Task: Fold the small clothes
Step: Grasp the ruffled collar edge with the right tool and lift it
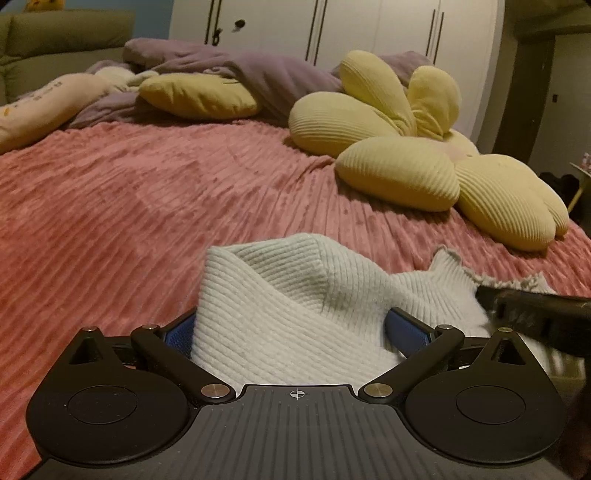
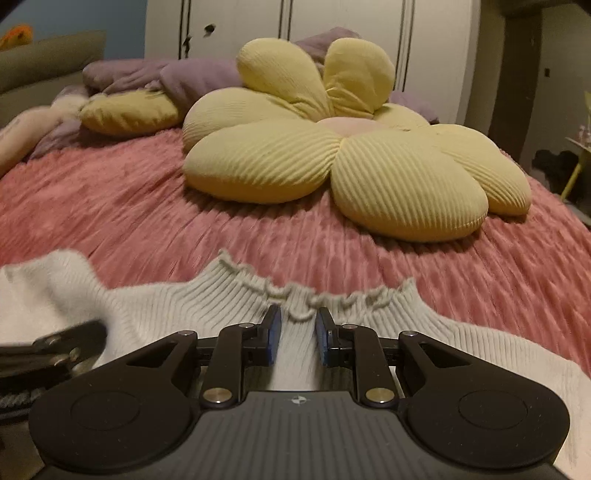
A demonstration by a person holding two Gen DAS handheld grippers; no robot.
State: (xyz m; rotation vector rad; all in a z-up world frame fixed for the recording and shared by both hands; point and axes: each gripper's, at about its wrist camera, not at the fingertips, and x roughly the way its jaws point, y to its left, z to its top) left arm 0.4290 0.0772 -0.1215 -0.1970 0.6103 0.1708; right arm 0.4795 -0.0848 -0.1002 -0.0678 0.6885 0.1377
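A small white ribbed knit garment (image 1: 280, 295) lies bunched on the pink bedspread (image 1: 147, 192). My left gripper (image 1: 295, 328) is open wide, and a raised fold of the knit fills the space between its blue pads. In the right wrist view the garment's ruffled hem (image 2: 306, 299) lies across the front. My right gripper (image 2: 298, 330) has its jaws close together, pinching a narrow strip of the knit just below the ruffle. The right gripper shows as a dark blur at the right edge of the left view (image 1: 535, 314); the left one shows at the left edge of the right view (image 2: 48, 350).
A big yellow flower-shaped cushion (image 2: 332, 155) lies on the bed beyond the garment. A yellow pillow (image 1: 195, 94) and a purple blanket (image 1: 236, 66) are at the head of the bed. White wardrobe doors (image 1: 332, 26) stand behind.
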